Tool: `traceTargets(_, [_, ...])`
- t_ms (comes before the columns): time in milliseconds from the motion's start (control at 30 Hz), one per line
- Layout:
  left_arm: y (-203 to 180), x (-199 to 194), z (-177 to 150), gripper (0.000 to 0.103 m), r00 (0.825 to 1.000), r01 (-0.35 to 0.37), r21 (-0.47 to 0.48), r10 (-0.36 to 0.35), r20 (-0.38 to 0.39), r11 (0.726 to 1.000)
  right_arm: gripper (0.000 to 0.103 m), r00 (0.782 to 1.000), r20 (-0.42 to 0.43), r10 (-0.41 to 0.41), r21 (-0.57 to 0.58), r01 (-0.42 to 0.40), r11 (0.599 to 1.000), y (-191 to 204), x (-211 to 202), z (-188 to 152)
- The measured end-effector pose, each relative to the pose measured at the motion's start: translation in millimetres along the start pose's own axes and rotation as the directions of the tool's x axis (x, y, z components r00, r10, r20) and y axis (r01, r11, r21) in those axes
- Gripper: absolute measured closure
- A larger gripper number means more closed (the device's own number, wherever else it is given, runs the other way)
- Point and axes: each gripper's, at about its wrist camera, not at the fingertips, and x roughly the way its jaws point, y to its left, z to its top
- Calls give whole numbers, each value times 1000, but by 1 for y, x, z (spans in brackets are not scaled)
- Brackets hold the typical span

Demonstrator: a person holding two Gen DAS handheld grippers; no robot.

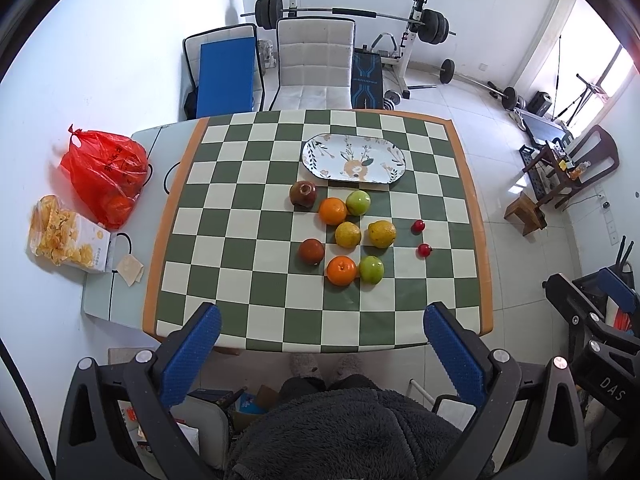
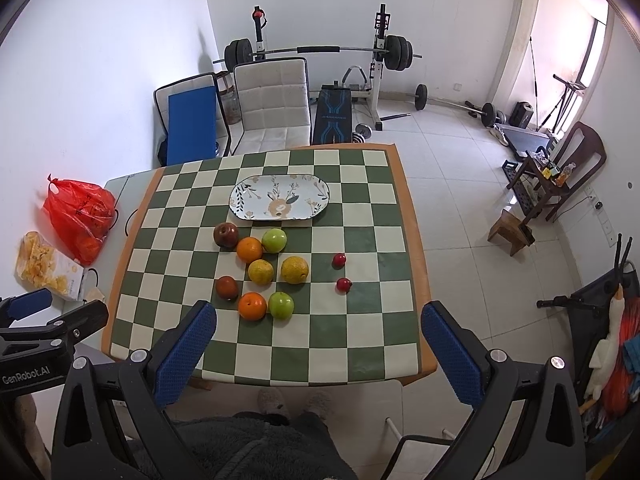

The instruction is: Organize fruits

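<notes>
The fruit sits loose in the middle of the checkered tablecloth [image 1: 224,208], none of it on the plate [image 1: 353,157] — an oval dish with a flower pattern lying just behind the group. Nearest the plate is a dark red apple [image 1: 303,195], with an orange [image 1: 332,211] and a green apple [image 1: 358,202] close on its right. Behind those, toward the near edge, lie two lemons [image 1: 347,234] side by side, then a second dark red apple [image 1: 311,251], a second orange [image 1: 341,270] and a second green apple [image 1: 371,269]. Two small red fruits [image 1: 417,226] rest apart from the rest on the right.

The left gripper [image 1: 322,344] hangs above the near edge of the table with its blue-padded fingers [image 1: 192,356] spread wide and nothing between them. The right gripper [image 2: 318,346] does the same — wide apart, holding nothing, well short of the fruit.

To the left of the cloth, on the bare tabletop, lie a red plastic bag [image 1: 106,172] and a box of chips [image 1: 68,236]. A white chair [image 1: 314,64] stands behind the table, with a barbell rack [image 1: 352,14] by the wall.
</notes>
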Motion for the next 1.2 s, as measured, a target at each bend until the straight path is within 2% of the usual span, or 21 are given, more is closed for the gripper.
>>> traceTargets(600, [0, 0, 0, 0, 1000, -3, -1, 3, 6, 1000, 0, 1000, 1, 5, 7, -5, 1000, 2, 2, 2])
traceTargets(700, [-2, -3, 31, 0, 998, -50, -7, 50, 40, 999, 0, 999, 26, 26, 26, -26, 999, 1, 11, 5])
traceTargets(800, [3, 8, 55, 0, 979, -164, -21, 165, 121, 986, 0, 997, 45, 58, 36, -59, 998, -9, 38, 2])
traceTargets(833, [6, 16, 63, 0, 965, -221, -25, 222, 138, 975, 0, 996, 36, 83, 44, -84, 995, -15, 55, 0])
traceTargets(867, [10, 23, 56, 0, 957, -253, -28, 255, 138, 967, 0, 995, 12, 101, 54, -102, 993, -15, 72, -1])
traceTargets(900, [16, 38, 59, 0, 940, -311, -35, 313, 135, 950, 0, 992, -13, 129, 63, -128, 990, -14, 89, -2])
traceTargets(933, [19, 48, 64, 0, 933, -335, -40, 337, 126, 941, 0, 986, -45, 159, 76, -155, 985, -17, 112, -6])
traceTargets(1067, [26, 100, 76, 0, 919, -392, -17, 392, 48, 920, 0, 957, -175, 230, 136, -208, 969, -8, 199, -17])
traceTargets(1167, [33, 154, 87, 0, 921, -385, 27, 386, -46, 923, 5, 932, -256, 257, 200, -209, 957, -3, 262, -33])
traceTargets(1200, [35, 169, 78, 0, 925, -372, 33, 373, -70, 928, 5, 922, -275, 271, 233, -210, 950, -2, 282, -36])
